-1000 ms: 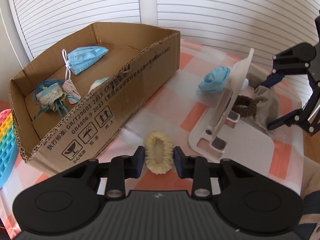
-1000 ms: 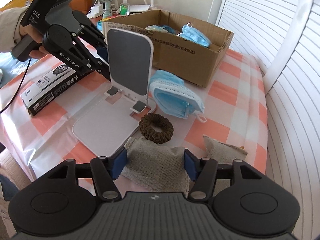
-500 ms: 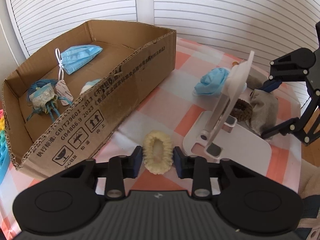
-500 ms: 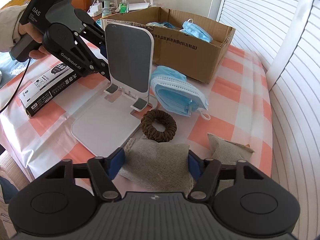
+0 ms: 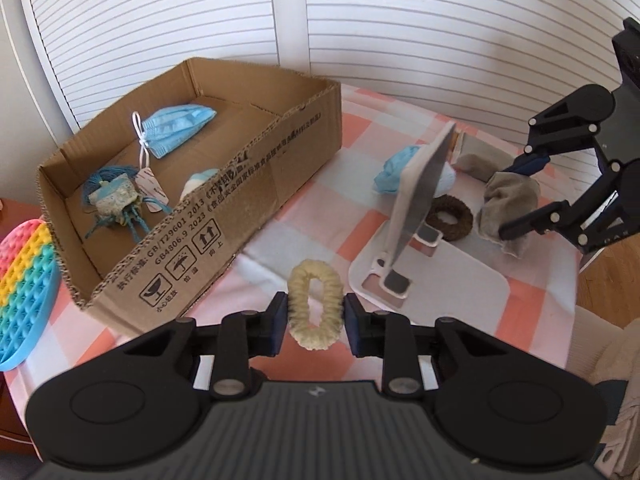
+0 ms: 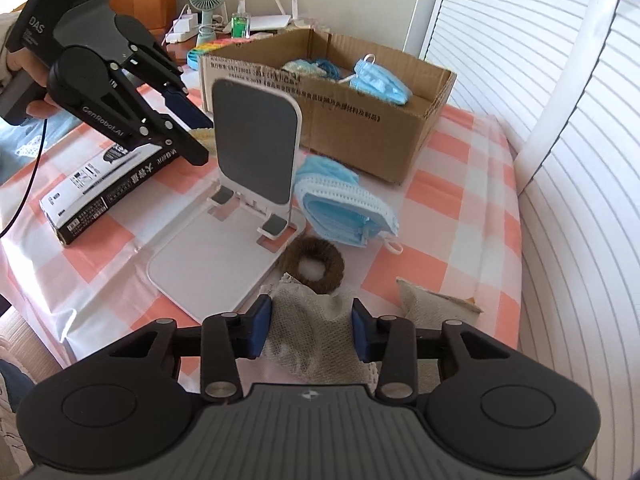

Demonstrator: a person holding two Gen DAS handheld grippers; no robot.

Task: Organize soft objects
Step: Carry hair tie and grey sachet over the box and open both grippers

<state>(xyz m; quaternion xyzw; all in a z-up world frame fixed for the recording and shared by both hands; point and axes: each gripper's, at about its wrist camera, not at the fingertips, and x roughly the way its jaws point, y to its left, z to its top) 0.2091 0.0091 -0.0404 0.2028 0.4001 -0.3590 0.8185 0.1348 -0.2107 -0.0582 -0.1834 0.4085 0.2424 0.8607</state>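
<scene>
At lower centre of the left wrist view, the left tongs [image 5: 315, 315] pinch a cream fuzzy hair scrunchie [image 5: 316, 304], lifted clear of the checked counter [image 5: 288, 216]. The right tongs [image 6: 312, 334], jaws just closing, squeeze a beige mesh fabric pouch [image 6: 316, 336] at lower centre.

Both tools are built of matte black plastic. Behind the right gripper [image 6: 312, 330], blue pads are carried on linkage arms pinned with silver screws, ahead of a ribbed housing flanked by two round discs. On the left gripper [image 6: 191, 133], white "DAS" and "GenRobot.AI" lettering is printed, and a black cable is trailed behind it.
</scene>
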